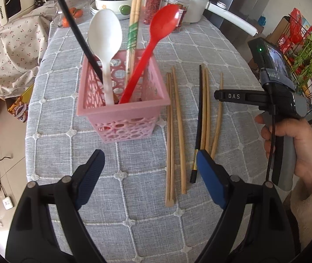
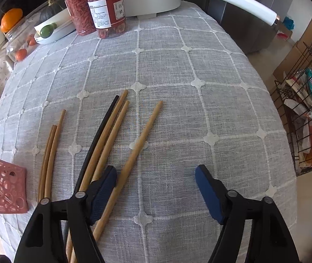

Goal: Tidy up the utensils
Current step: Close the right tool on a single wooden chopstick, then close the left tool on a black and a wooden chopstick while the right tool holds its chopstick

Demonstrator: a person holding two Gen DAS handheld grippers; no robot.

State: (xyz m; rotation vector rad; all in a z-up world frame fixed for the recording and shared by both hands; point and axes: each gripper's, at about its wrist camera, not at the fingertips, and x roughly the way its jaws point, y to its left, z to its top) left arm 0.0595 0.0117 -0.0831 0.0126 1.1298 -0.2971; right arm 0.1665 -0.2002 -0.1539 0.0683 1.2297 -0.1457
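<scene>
Reaching for a lone wooden chopstick point(image 2: 134, 153), the right gripper point(image 2: 156, 188) holds its jaws spread; closing squarely, seemingly mid-shaft, should suit the pink basket point(image 1: 123, 103).

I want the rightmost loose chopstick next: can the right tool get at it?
Probably yes. The right tool is open with that wooden chopstick just inside its left pad, nothing lying over it on the tablecloth.
</scene>
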